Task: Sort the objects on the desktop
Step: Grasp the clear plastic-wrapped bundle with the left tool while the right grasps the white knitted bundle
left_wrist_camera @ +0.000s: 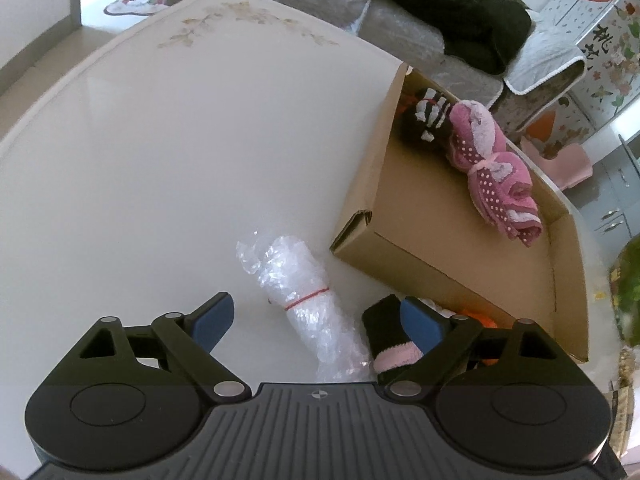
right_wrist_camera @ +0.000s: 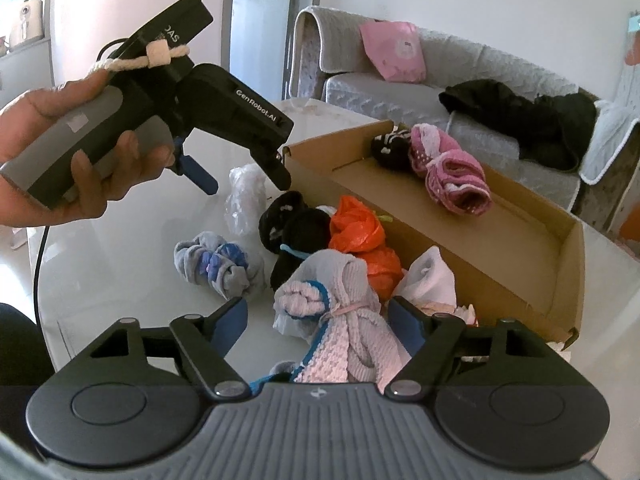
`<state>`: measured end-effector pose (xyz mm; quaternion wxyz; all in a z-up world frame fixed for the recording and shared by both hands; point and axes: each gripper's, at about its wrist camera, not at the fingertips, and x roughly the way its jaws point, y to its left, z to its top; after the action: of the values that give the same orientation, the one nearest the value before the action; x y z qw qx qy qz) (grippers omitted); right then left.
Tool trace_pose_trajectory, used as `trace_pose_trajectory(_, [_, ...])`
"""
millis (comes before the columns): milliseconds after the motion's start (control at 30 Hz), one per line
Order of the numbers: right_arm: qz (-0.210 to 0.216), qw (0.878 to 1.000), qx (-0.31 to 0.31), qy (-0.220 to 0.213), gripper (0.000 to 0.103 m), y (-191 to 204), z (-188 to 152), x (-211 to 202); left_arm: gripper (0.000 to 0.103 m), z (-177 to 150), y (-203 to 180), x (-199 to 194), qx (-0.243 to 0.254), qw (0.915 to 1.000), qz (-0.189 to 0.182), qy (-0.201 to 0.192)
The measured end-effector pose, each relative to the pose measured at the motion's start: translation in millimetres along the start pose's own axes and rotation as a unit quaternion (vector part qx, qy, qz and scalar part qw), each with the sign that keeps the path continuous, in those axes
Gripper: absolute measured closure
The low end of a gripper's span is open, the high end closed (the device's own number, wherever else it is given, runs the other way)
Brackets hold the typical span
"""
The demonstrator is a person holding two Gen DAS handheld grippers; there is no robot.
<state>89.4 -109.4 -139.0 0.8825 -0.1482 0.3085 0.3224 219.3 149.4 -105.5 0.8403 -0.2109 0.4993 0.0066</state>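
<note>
Right wrist view: two sock bundles (right_wrist_camera: 448, 172) are seen inside one cardboard box (right_wrist_camera: 560, 264); both claws, left claw (left_wrist_camera: 318, 320) and right claw (right_wrist_camera: 316, 316), are held apart, nothing gripped.

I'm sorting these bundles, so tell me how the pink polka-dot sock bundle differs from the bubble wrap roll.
The pink polka-dot sock bundle lies inside the cardboard box, while the bubble wrap roll lies on the white table outside it. The sock bundle is opaque pink fabric; the roll is clear plastic. The sock bundle is tied with a pale pink band, the roll with a red one. Both are bound around the middle.
</note>
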Motion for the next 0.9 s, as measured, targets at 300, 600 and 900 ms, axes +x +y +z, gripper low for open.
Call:
trace_pose_trajectory(300, [0.003, 1.000, 0.008, -0.001, 0.032, -4, 0, -1, 0.022, 3, 2, -1, -0.033, 0.9988, -0.018, 0.031])
trace_pose_trajectory(600, [0.009, 1.000, 0.017, 0.005, 0.034, -4, 0, 5, 0.053, 6, 1, 5, -0.062, 0.9957, -0.032, 0.060])
trace_pose_trajectory(900, [0.007, 0.999, 0.026, 0.016, 0.047, -8, -3, 10, 0.054, 2, -15, 6, -0.028, 0.9990, 0.003, 0.034])
